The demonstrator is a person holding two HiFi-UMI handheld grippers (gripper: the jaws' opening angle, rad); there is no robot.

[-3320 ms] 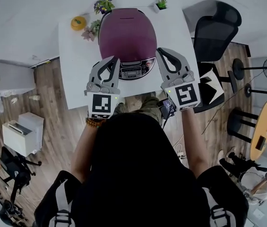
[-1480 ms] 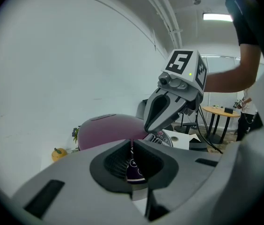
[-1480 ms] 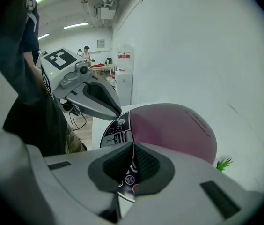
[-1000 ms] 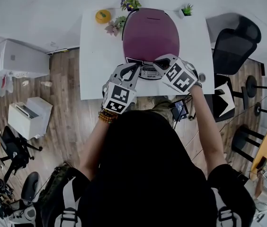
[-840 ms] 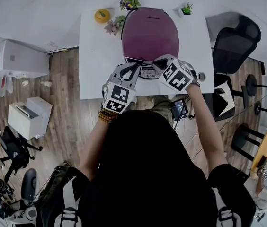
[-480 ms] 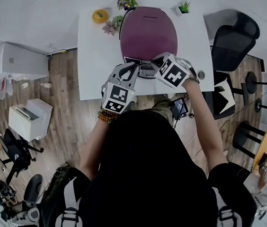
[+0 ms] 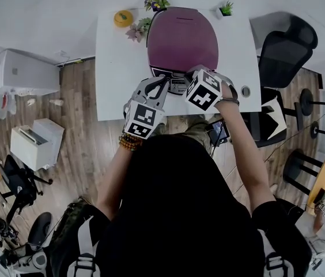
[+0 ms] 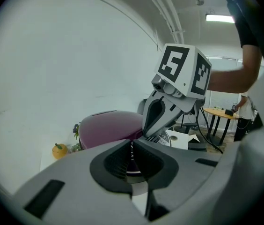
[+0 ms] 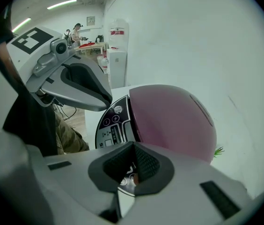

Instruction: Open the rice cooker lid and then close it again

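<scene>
Beside rice cooker (image 7: 182, 42), small plant (image 7: 226, 8) (orange (image 7: 123, 18) leftward)

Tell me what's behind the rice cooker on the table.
Behind the rice cooker, a leafy plant shows at its back left and a small green plant at back right. The cooker hides anything directly behind it.

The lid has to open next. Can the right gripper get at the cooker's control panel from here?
Probably yes: the right gripper, jaws shut, points down just over the control panel with nothing between; the left gripper sits off to one side.
</scene>
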